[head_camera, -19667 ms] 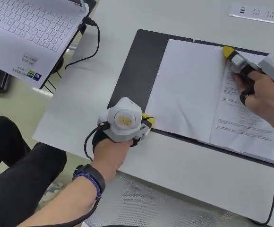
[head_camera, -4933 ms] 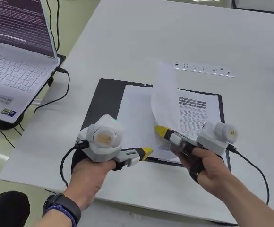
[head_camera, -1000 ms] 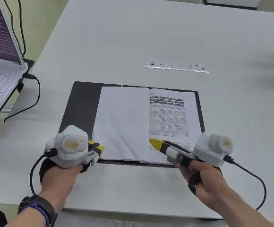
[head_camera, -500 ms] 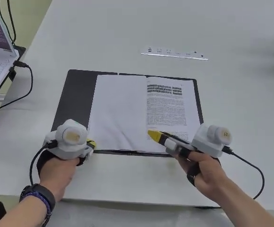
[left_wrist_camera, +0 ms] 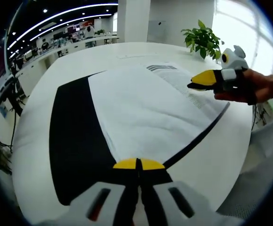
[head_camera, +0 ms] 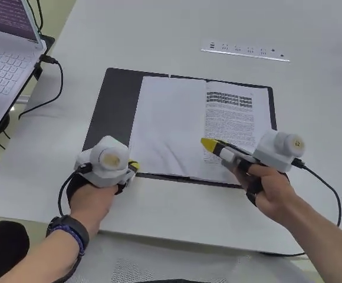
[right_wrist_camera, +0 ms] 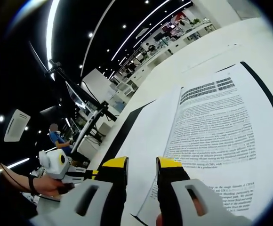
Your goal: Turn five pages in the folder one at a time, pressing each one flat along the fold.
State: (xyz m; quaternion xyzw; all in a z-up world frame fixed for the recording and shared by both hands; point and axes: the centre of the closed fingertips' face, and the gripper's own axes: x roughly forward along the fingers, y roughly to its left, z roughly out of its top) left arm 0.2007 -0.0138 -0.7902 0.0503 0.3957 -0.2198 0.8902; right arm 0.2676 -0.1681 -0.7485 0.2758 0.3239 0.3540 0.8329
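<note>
- The folder (head_camera: pixel 113 112) lies open and flat on the white worktop (head_camera: pixel 159 35), with a laptop (head_camera: pixel 6 53) off to the left and a power strip (head_camera: pixel 245 51) beyond it.
- A blank page (head_camera: pixel 168 130) lies on the left half and a printed page (head_camera: pixel 236 118) on the right. They meet at the fold (head_camera: pixel 205 118), and no sheet is raised.
- The left tongs (head_camera: pixel 132 167) are closed, their yellow tips together and holding nothing. They sit at the folder's near edge, just beside the blank page's lower corner. I cannot tell whether they press on it.
- The right tongs (head_camera: pixel 209 143) are parted by a narrow gap and empty. They sit low over the bottom of the printed page, close to the fold.
- Judged from this, 1 page has been laid down and the work is between pressing the fold and starting another turn. How many of the 5 are done cannot be told.
- The next move calls for the right tongs to nip only 1 sheet at the printed page's lower edge and carry it leftward, then for a press along the fold.
</note>
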